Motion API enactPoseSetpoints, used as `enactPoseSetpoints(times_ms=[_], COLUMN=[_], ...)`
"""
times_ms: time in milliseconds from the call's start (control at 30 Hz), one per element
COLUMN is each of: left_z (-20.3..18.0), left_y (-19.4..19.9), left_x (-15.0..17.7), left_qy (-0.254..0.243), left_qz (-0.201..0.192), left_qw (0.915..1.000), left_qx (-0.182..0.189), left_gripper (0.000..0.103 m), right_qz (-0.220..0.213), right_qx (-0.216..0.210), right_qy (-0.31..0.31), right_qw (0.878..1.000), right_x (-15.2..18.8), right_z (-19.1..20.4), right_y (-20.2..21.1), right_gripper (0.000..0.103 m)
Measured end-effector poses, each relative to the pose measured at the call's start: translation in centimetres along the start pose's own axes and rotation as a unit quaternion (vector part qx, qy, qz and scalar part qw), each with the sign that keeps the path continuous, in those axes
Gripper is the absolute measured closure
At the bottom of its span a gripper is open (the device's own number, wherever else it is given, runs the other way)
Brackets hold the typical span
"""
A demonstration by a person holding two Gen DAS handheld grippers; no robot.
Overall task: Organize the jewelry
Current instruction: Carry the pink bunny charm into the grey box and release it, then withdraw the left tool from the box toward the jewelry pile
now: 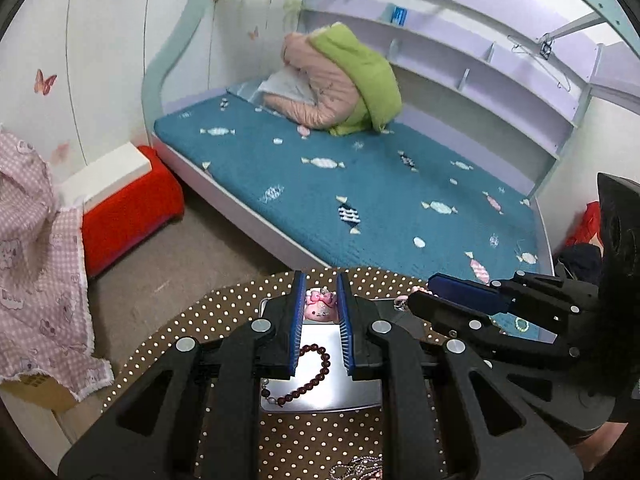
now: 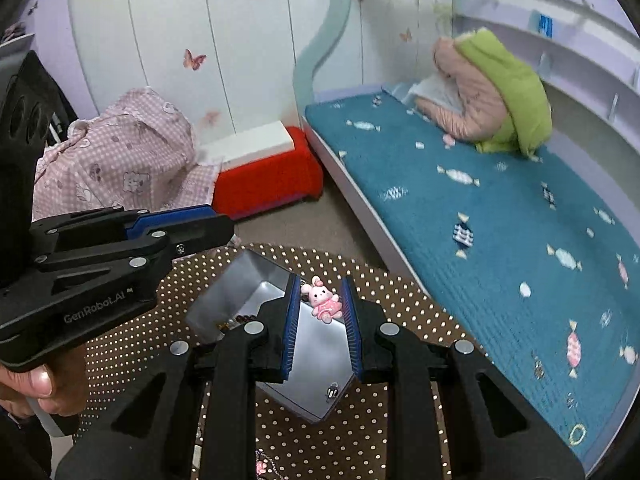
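A silver tray (image 1: 320, 340) (image 2: 320, 352) sits on the brown polka-dot table (image 1: 224, 312) (image 2: 180, 280). A dark red bead bracelet (image 1: 308, 376) lies in it. A pink bunny charm (image 2: 326, 300) lies at the tray's rim between my right gripper's (image 2: 320, 312) open fingers; it looks untouched. A pink charm with a bow (image 1: 320, 306) shows between my left gripper's (image 1: 320, 312) open fingers. My left gripper also shows in the right wrist view (image 2: 200, 224), and my right gripper in the left wrist view (image 1: 436, 292). A silvery chain (image 1: 356, 468) lies near the table's front.
A bed with a teal cover (image 1: 360, 184) stands beyond the table, with a green and pink jacket (image 1: 344, 84) on it. A red box with a white lid (image 1: 128, 196) and pink checked cloth (image 1: 36, 264) are on the left. A small green ring (image 2: 577, 434) lies on the bed.
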State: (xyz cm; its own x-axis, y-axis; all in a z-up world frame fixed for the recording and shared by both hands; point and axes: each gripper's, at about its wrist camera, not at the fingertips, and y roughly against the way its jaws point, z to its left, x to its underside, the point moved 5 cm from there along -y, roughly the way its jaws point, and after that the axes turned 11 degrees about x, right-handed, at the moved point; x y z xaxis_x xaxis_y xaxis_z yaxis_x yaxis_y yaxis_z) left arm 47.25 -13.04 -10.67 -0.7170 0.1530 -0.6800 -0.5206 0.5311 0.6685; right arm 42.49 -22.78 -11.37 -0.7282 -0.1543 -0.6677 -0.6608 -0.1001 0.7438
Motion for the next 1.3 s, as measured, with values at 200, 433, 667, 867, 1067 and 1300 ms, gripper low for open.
enactPoseSetpoints(times_ms=[200,433,667,867,1067,1300], left_z=[0.6,1.0,-0.1,-1.4,-2.6,-4.4], left_y=[-0.6,2.0,7.0,11.4,16.0,20.5], left_x=[0.4,0.4,0.6,1.4,3.0,5.9], left_qy=[0.005,-0.003,-0.021,-0.032,-0.03,-0.032], left_qz=[-0.001,-0.032,-0.088,-0.127,-0.164,-0.191], left_qw=[0.9998,0.9981,0.9908,0.9827,0.975,0.9671], left_qx=[-0.019,-0.053,-0.101,-0.131,-0.147,-0.165], left_gripper=[0.04,0.01,0.005,0.005,0.005,0.005], right_qz=[0.009,-0.021,-0.054,-0.096,-0.146,-0.197], right_qx=[0.002,0.013,0.047,0.041,0.044,0.054], right_qy=[0.003,-0.023,-0.042,-0.056,-0.065,-0.073], right_qw=[1.0,0.999,0.997,0.993,0.986,0.976], right_x=[0.4,0.1,-0.7,-1.4,-1.3,0.6], right_z=[-0.2,-1.1,-1.7,-1.2,-0.3,1.0], right_y=[-0.2,1.2,3.8,7.8,12.7,18.3], right_gripper=[0.076,0.012,0.007,0.007,0.007,0.007])
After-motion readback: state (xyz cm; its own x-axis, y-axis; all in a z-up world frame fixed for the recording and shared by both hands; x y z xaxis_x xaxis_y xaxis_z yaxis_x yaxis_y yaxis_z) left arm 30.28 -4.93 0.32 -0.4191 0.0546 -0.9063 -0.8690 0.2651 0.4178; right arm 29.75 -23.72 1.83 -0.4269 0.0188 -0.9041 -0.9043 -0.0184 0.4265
